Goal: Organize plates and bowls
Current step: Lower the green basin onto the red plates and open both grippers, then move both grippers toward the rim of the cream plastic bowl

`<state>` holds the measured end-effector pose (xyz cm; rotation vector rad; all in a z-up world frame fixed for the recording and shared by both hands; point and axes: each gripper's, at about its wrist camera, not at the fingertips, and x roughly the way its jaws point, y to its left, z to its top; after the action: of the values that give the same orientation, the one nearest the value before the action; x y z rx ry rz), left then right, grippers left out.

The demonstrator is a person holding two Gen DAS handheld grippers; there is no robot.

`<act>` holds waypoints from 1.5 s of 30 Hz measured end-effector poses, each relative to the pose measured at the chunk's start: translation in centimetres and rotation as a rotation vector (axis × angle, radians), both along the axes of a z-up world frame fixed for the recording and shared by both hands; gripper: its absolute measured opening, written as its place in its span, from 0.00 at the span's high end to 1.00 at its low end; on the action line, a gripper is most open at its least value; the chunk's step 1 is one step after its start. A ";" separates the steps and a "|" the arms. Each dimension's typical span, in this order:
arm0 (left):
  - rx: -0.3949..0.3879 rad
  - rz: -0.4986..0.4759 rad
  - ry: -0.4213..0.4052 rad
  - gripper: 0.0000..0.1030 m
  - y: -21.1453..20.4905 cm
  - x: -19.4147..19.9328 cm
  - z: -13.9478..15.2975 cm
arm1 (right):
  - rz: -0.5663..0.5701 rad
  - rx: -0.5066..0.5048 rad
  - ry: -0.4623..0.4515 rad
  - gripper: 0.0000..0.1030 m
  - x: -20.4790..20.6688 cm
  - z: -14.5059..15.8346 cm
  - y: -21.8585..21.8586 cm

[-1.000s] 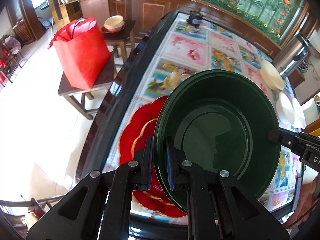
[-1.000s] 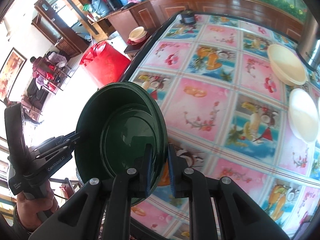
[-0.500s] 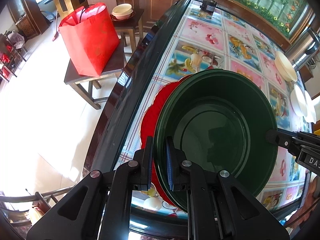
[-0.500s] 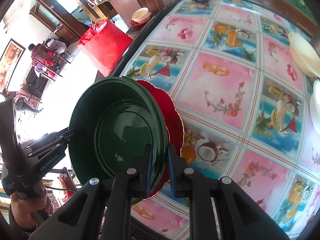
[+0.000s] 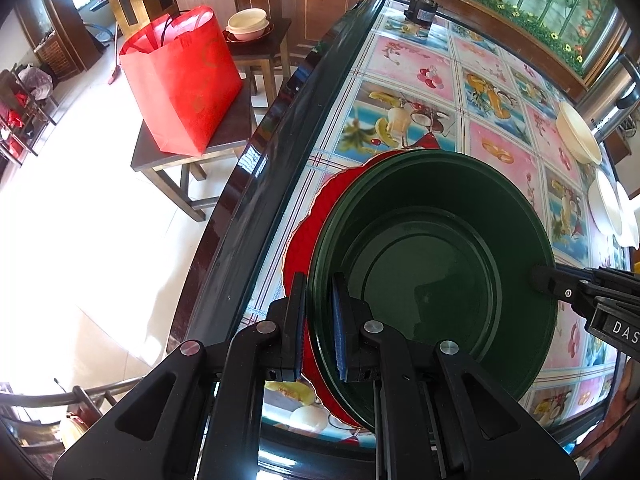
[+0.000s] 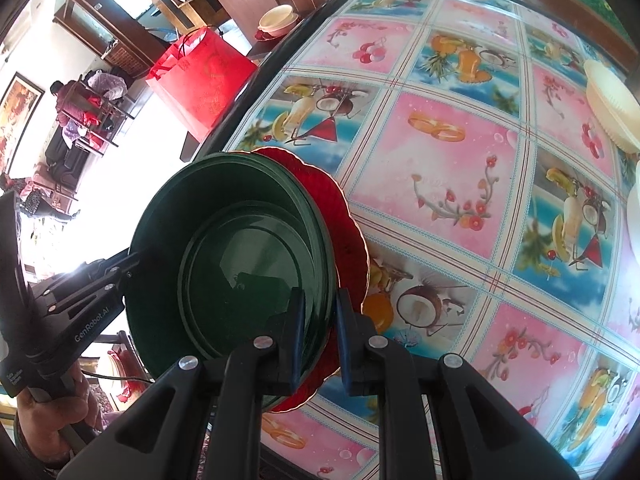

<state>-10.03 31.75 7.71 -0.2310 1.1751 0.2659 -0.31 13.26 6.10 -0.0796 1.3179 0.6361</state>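
A dark green deep plate [image 5: 436,276] is held from both sides over a red scalloped plate [image 5: 308,232] near the table's front left corner. My left gripper [image 5: 319,292] is shut on the green plate's near rim. My right gripper [image 6: 320,300] is shut on the opposite rim of the green plate [image 6: 248,256]. In the right wrist view the red plate [image 6: 344,216] shows past the green one on the right. Each gripper appears in the other's view, the right gripper [image 5: 538,278] and the left gripper [image 6: 132,258]. I cannot tell whether green touches red.
Cream bowls [image 5: 578,132] and white plates [image 5: 608,204] lie at the table's right side by a metal flask [image 5: 608,92]. A small black device [image 5: 420,10] stands at the far end. A red bag [image 5: 180,80] sits on a stool beside the dark table edge [image 5: 256,184].
Both grippers have come down with the green plate, which now covers more of the red plate. In the last half second almost nothing moved.
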 end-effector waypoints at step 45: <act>0.011 -0.290 -0.196 0.34 -18.4 10.2 7.9 | -0.289 0.039 -0.134 0.32 3.1 6.2 -15.8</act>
<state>0.21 13.32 15.62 -0.0725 0.9972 -0.0055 2.84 -2.57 12.33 0.0981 1.1592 0.4026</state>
